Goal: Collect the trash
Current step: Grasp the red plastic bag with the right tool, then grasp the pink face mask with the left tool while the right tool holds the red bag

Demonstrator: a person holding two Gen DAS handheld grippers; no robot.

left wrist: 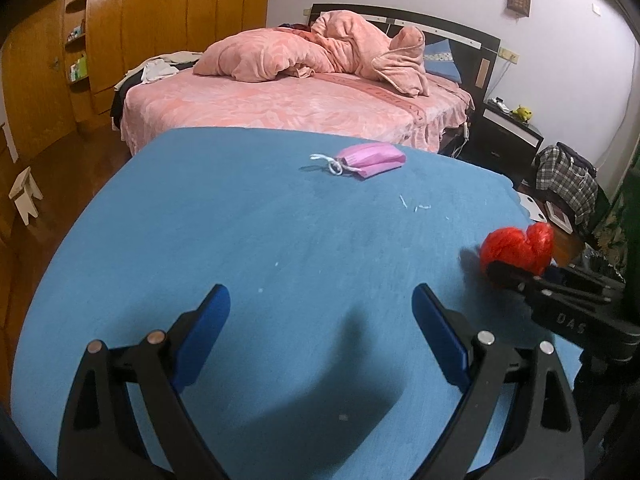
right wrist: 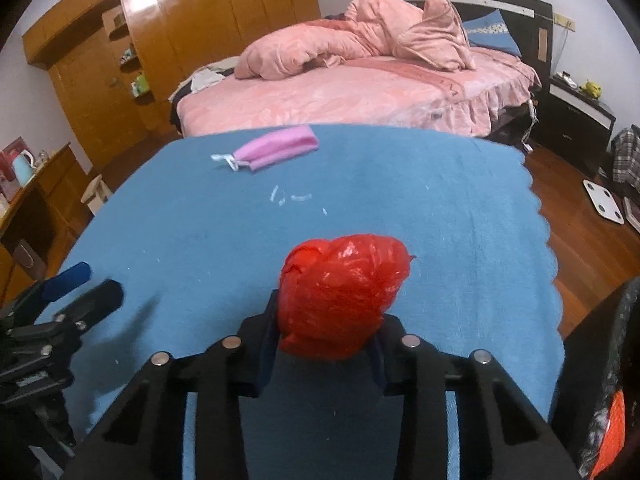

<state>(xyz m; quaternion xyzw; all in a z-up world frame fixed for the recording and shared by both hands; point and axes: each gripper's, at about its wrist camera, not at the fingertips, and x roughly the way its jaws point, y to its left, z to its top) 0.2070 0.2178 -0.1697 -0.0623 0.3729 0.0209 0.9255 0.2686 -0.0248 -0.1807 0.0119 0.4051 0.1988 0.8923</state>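
A crumpled red plastic bag (right wrist: pixel 344 296) sits on the blue cloth-covered table (right wrist: pixel 440 200), and my right gripper (right wrist: pixel 332 320) is shut on it, with both pads pressed into its sides. From the left wrist view, the red bag (left wrist: pixel 516 246) and the right gripper (left wrist: pixel 504 272) are near the table's right edge. My left gripper (left wrist: pixel 320 296) stands open above bare cloth with nothing between its fingers; it also shows at the left of the right wrist view (right wrist: pixel 98 280). A folded pink face mask (left wrist: pixel 372 158) (right wrist: pixel 280 148) lies near the far edge. Small white scraps (right wrist: pixel 288 196) lie mid-table.
Beyond the table is a bed (left wrist: pixel 280 108) with pink bedding. A wooden wardrobe (right wrist: pixel 180 40) lines the left wall. A dark container (right wrist: pixel 600 380) with something orange in it stands by the table's near right corner. A white scale (right wrist: pixel 604 200) lies on the wooden floor.
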